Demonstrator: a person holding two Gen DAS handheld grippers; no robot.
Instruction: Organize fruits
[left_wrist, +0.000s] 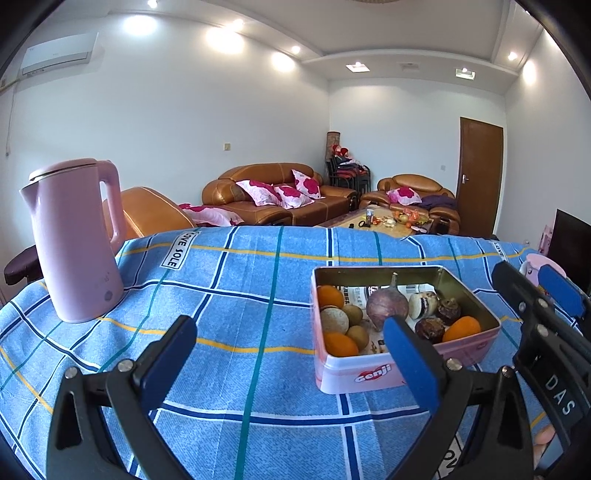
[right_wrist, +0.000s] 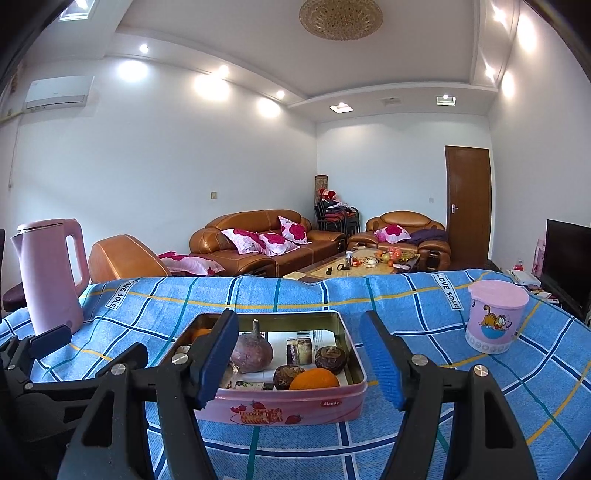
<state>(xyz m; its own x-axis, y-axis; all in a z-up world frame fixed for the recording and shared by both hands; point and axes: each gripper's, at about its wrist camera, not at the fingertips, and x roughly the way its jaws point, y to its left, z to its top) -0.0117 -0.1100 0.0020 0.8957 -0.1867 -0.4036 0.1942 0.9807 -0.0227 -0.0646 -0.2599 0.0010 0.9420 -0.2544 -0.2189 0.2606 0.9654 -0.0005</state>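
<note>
A pink tin sits on the blue checked cloth, holding several fruits: oranges, kiwis, a purple round fruit with a stem and dark brown fruits. My left gripper is open with only cloth between its fingers; the tin lies just past its right finger. In the right wrist view the tin stands straight ahead. My right gripper hangs open over its near side, with nothing held. The purple fruit and an orange show between the fingers.
A tall pink kettle stands at the table's far left. A pink lidded cup stands at the far right. The cloth covers the whole table. Sofas and a low table lie beyond the far edge.
</note>
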